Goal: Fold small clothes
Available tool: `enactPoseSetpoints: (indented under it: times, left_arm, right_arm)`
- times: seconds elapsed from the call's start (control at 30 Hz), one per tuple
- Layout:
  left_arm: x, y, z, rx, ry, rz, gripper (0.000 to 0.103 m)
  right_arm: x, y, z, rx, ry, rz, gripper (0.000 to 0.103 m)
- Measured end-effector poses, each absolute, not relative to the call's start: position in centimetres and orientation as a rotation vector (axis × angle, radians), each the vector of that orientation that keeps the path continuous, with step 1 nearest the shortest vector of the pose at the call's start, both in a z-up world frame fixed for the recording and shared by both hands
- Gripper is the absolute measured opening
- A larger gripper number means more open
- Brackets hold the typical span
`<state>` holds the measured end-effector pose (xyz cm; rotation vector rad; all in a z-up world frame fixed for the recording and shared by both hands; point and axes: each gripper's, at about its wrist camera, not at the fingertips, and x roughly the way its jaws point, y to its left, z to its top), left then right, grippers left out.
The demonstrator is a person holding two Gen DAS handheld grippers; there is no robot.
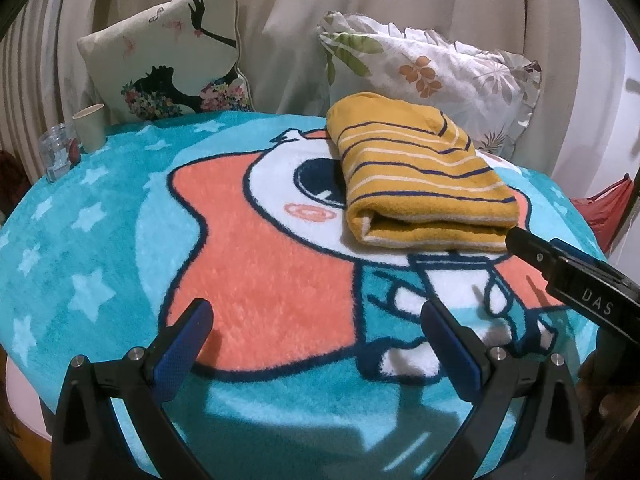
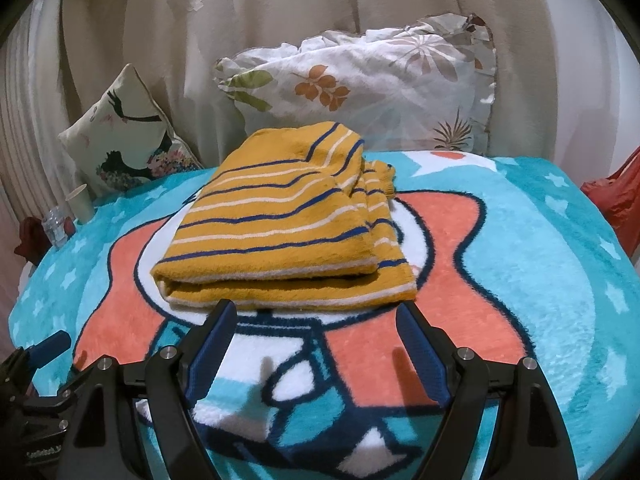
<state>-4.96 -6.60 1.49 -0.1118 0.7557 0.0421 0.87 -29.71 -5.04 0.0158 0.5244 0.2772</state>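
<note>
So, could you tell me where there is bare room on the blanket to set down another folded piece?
Free: the blanket stretch between the folded yellow striped garment and the paper cup with the glass jar, and the blanket's right side in the right wrist view. Crowded: the back edge, by the two pillows.

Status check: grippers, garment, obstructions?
Left gripper, right gripper open, empty. Mustard-yellow striped knit garment folded on cartoon blanket. Nothing obstructing.

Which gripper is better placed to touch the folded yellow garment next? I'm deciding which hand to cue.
Right, probably. The right gripper is open with its fingertips at the yellow striped garment's near edge. The left gripper, also open, is over bare blanket, off to the garment's left.
</note>
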Motion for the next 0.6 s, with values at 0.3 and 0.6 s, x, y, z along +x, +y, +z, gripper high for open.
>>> enactPoseSetpoints:
  times: [0.3,0.6]
  left_arm:
    - [-4.80,-6.26,1.26,-0.129,0.765,0.037,0.103]
    - [-4.69,-6.06,1.06,-0.137,0.772,0.030,0.103]
  right_arm:
    - [0.88,-29.43,-5.35,0.010,0.529,0.273,0.086]
    - [0.60,-28.77,-5.32,-0.008,0.516,0.289,0.087]
